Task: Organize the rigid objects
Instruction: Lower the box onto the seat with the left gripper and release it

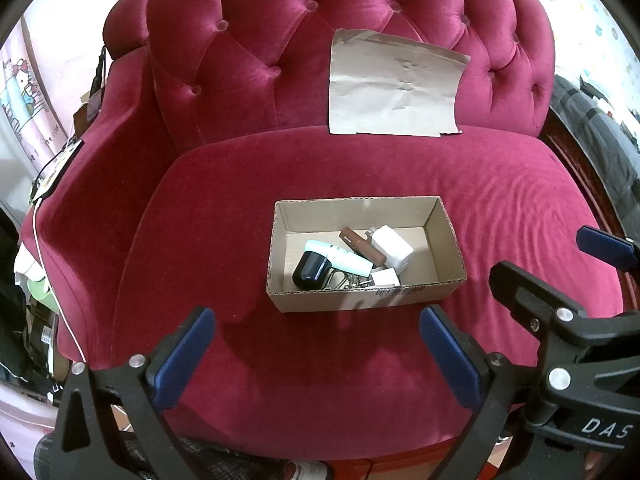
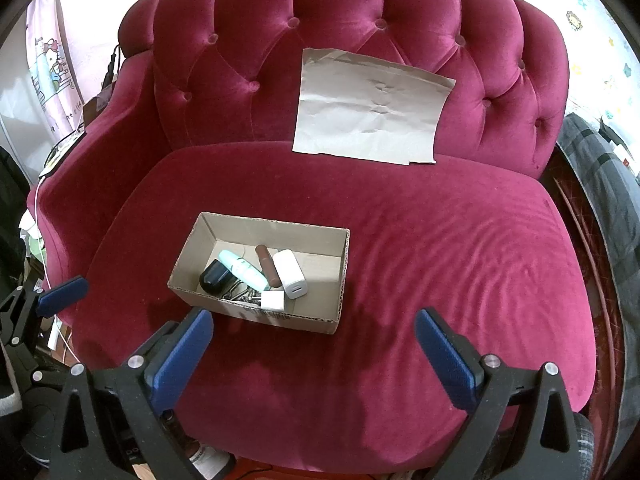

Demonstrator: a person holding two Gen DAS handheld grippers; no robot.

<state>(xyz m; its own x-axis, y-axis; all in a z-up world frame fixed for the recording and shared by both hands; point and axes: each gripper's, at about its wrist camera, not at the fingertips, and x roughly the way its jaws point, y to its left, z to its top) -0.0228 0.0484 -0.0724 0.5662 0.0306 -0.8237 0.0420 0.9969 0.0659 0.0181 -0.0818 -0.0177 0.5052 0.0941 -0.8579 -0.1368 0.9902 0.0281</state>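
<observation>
Hovering over the sofa seat (image 1: 320, 360), the left gripper (image 1: 316, 352) has fingers apart, empty. Ahead, the cardboard box (image 1: 448, 240) collects the black case (image 1: 311, 271), mint tube (image 1: 344, 258), brown tube (image 1: 362, 245) and white charger (image 1: 393, 246). The right gripper (image 2: 314, 354) likewise hangs empty, fingers apart.

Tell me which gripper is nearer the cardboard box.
Left, by a little. The left gripper faces the cardboard box squarely from just in front; the right gripper sits in front and off to the box's right. Both jaws open.
</observation>
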